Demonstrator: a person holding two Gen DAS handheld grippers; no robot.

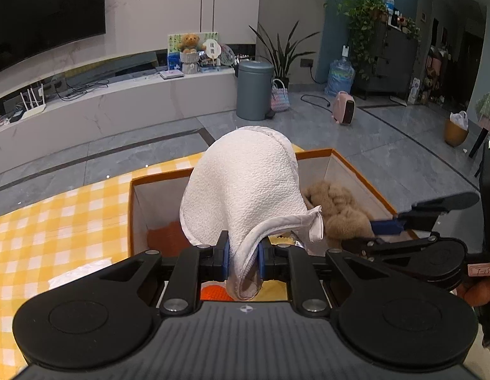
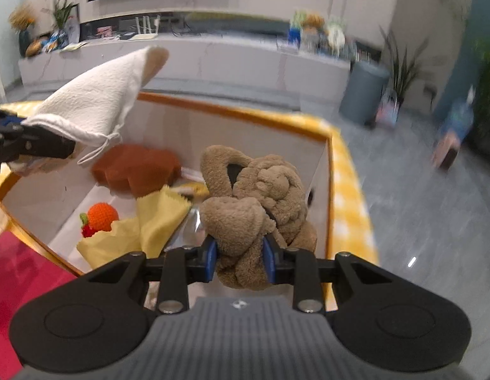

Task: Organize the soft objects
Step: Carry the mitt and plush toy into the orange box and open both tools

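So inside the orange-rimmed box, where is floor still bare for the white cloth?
Bare floor shows at the box's left wall, between the rust-brown piece and the crocheted orange. The middle is crowded with yellow cloth; the right side is hidden behind the brown plush held there.

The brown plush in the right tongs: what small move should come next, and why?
Probably lower it a little further and let go. The right tongs are shut on the brown plush, which already hangs over the open box, above bare floor beside the yellow cloth. The left tongs hold the white cloth clear to the side.
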